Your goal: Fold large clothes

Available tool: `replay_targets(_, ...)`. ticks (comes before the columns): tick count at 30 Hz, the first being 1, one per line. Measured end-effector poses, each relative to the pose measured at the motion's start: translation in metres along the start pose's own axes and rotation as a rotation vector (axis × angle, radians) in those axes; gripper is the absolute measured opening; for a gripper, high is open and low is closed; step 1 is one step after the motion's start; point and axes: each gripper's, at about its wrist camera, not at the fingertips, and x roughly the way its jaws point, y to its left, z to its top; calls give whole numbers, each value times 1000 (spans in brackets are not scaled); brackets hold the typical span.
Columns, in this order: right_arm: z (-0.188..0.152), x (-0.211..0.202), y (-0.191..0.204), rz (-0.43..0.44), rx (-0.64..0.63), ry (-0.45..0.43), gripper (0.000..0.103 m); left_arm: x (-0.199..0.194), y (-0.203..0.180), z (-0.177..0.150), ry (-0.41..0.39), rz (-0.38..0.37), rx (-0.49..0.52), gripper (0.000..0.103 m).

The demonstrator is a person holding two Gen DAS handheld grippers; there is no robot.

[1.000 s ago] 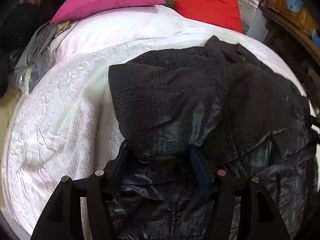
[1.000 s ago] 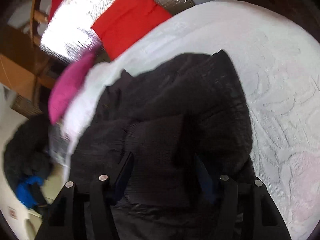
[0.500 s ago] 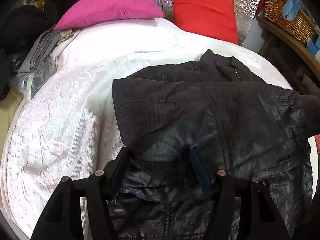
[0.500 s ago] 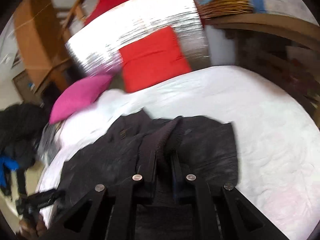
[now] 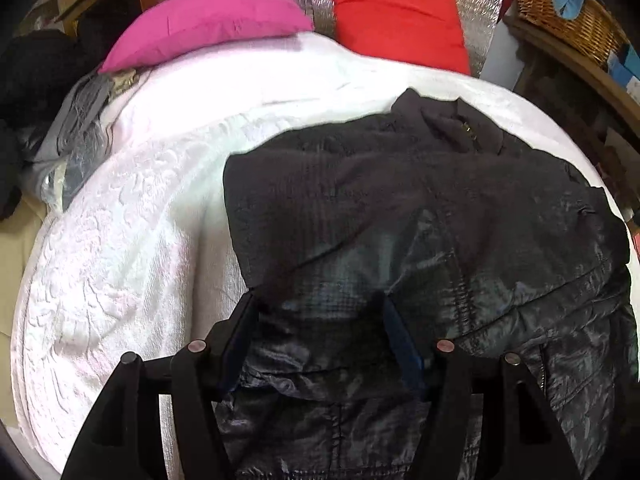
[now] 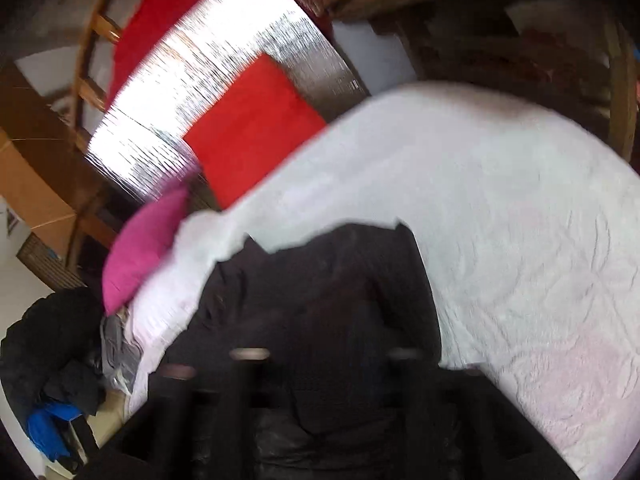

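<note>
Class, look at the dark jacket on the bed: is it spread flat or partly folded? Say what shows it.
Partly folded. In the left wrist view the dark jacket has a matte flap doubled over its shiny quilted part, lying on the white bedspread.

Jacket (image 5: 420, 216) covers bed (image 5: 132, 248) middle toward right edge. Bare quilt along left edge and between jacket and head end: free passage. Head end blocked by pink pillow (image 5: 208, 24), red cushion (image 5: 400, 20). Clothes heap (image 5: 76, 120) at left edge. Shelf with basket (image 5: 568, 12) close beyond right edge.
</note>
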Motion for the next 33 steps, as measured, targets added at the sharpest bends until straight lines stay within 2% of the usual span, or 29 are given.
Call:
replay_targets(3,-8,-5,17,48,-64,-68,97,-2,-8,0,-25,43,24,65)
replay_targets(5,-14,-1,37,55,-153,-71,85,-1,-15,-1,-29,66,47,65)
replay_targets(7,-23,7,53,62,-235,-30,61,0,-21,-2,-37,89,69,65)
replay_targets(8,-29,15,61,56,-268,5,57,0,-23,-3,-43,104,81,65)
replay_targets(9,-36,26,68,48,-299,46,48,1,-24,-3,-47,112,89,65)
replay_targets(10,-43,36,73,27,-327,80,46,1,-25,-3,-50,117,95,65)
replay_targets(13,-55,49,74,-45,-359,137,46,-6,-22,-6,-58,122,103,65)
replay_targets(16,-59,70,61,-145,-344,232,45,-6,-21,-8,-60,130,105,65)
replay_targets(19,-56,71,56,-126,-318,240,45,-6,-20,-9,-59,135,107,65)
replay_targets(21,-53,64,60,-100,-315,206,45,-6,-20,-9,-59,139,108,65)
replay_targets(24,-51,53,73,-14,-333,135,45,-5,-21,-9,-59,148,115,65)
replay_targets(27,-55,62,79,5,-354,154,45,-4,-23,-9,-56,155,119,65)
replay_targets(30,-64,82,79,-44,-391,208,45,-3,-25,-9,-53,162,127,65)
replay_targets(33,-66,86,81,-60,-417,216,45,-2,-25,-9,-51,161,126,65)
